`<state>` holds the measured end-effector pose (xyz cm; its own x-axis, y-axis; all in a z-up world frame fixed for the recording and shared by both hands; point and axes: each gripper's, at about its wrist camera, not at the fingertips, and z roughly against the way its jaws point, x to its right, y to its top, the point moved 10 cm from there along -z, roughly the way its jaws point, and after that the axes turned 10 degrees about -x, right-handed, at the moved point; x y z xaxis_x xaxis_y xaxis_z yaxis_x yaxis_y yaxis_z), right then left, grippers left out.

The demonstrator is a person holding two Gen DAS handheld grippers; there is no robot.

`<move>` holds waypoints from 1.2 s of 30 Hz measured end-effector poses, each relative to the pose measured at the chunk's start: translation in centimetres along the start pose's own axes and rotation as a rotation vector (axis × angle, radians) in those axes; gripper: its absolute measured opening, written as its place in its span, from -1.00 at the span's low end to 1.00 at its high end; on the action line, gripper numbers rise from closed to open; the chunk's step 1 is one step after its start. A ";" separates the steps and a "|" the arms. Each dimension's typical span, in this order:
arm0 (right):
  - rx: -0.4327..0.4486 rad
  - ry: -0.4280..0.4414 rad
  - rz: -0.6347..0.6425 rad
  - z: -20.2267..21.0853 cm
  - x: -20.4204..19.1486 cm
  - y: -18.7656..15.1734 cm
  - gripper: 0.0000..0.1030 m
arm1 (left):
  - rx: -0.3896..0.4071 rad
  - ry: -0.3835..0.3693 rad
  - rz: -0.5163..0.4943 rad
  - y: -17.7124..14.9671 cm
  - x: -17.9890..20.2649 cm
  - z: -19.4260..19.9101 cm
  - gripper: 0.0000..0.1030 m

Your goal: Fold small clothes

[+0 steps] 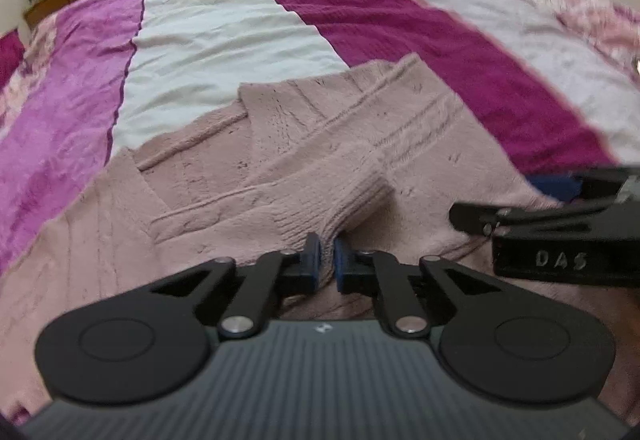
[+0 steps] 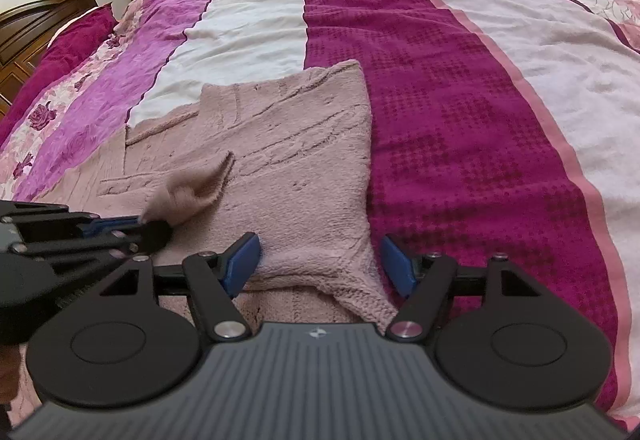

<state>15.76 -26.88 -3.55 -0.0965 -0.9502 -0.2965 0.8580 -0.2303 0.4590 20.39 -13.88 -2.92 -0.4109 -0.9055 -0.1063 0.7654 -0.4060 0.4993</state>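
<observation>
Left gripper [image 1: 327, 254] jaws clamped on ribbed cuff [image 1: 340, 199] of pink knit sweater [image 2: 304, 159], lower centre, on striped bedspread [image 2: 460, 111]. Right gripper [image 2: 320, 264] jaws wide open, straddling sweater's near edge. Open bed upper frame and right. "DAS" embossed on right gripper body. Sweater's near part hidden by grippers.
</observation>
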 end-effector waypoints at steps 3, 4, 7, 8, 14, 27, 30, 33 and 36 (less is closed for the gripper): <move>0.003 0.001 0.001 -0.1 0.0 0.0 0.45 | 0.051 -0.005 0.068 0.6 -1.7 1.6 -0.83; 0.003 0.000 0.002 -0.1 0.0 -0.1 0.45 | 0.068 0.000 0.100 0.8 -2.6 2.2 -0.83; 0.003 -0.003 0.005 -0.1 -0.1 -0.1 0.45 | 0.111 0.023 0.192 0.9 -5.5 3.9 -0.83; 0.003 -0.004 0.005 -0.1 -0.1 -0.1 0.45 | 0.120 0.037 0.222 0.7 -6.6 4.4 -0.83; 0.002 -0.014 0.010 -0.1 -0.2 -0.1 0.45 | 0.120 0.109 0.408 -2.0 -13.1 5.6 -0.83; -0.008 -0.040 0.028 -0.4 -0.4 0.0 0.46 | 0.000 0.142 0.589 -11.6 -19.8 4.5 -0.60; -0.014 -0.045 0.033 -0.4 -0.5 0.1 0.46 | 0.010 0.155 0.574 -12.6 -20.3 5.2 -0.48; -0.022 -0.049 0.034 -0.3 -0.6 0.3 0.47 | 0.032 0.153 0.568 -12.8 -20.9 6.2 -0.40; -0.016 -0.049 0.028 0.2 -0.7 1.0 0.47 | 0.072 0.115 0.591 -12.3 -21.8 6.9 -0.33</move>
<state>16.57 -26.53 -2.72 -0.0972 -0.9654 -0.2419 0.8685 -0.2010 0.4531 16.50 11.75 -0.77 0.1329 -0.9843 0.1162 0.8104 0.1754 0.5590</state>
